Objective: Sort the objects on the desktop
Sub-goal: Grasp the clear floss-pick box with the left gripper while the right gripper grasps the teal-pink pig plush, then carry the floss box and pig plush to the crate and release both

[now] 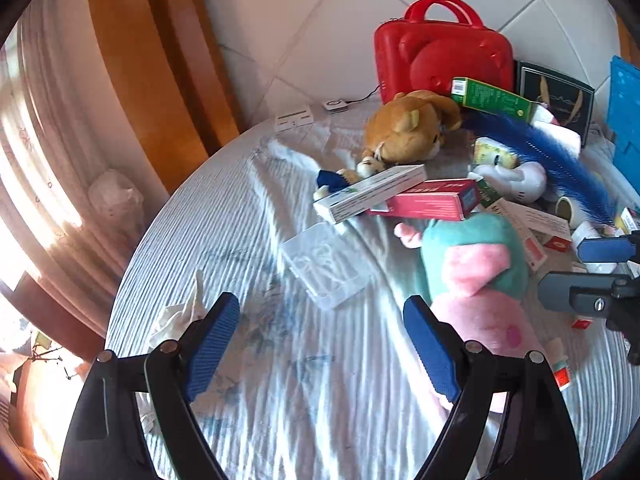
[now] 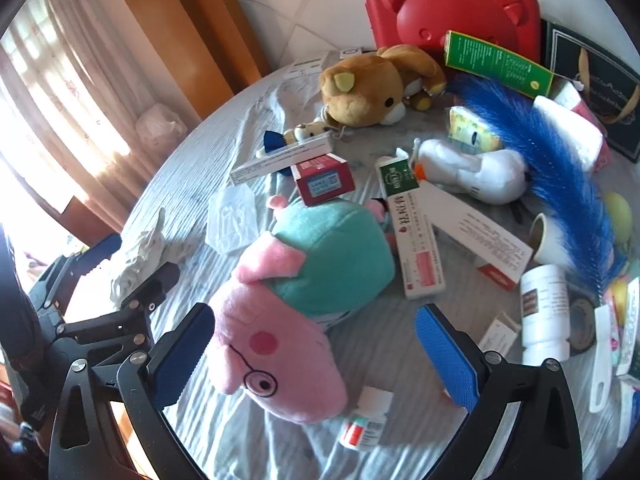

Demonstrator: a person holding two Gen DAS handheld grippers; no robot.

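Observation:
A cluttered round table holds toys and boxes. A pink pig plush in a teal dress (image 2: 304, 280) lies in front of my right gripper (image 2: 316, 344), which is open and empty above it; the plush also shows in the left wrist view (image 1: 476, 268). My left gripper (image 1: 320, 340) is open and empty over bare striped cloth, left of the pig. A brown bear plush (image 2: 360, 88) lies further back. Medicine boxes (image 2: 416, 232) lie between them, with a red-and-blue box (image 2: 324, 180) on the pig's back. A white pill bottle (image 2: 544, 312) stands at the right.
A red bear-faced case (image 2: 452, 4) stands at the back against the tiled wall. A blue feather (image 2: 552, 164), a white plush (image 2: 476, 172), a clear plastic box (image 1: 324, 264) and crumpled tissue (image 1: 180, 316) lie about. A small bottle (image 2: 364, 420) lies near the front edge. The left table edge drops off (image 1: 132, 264).

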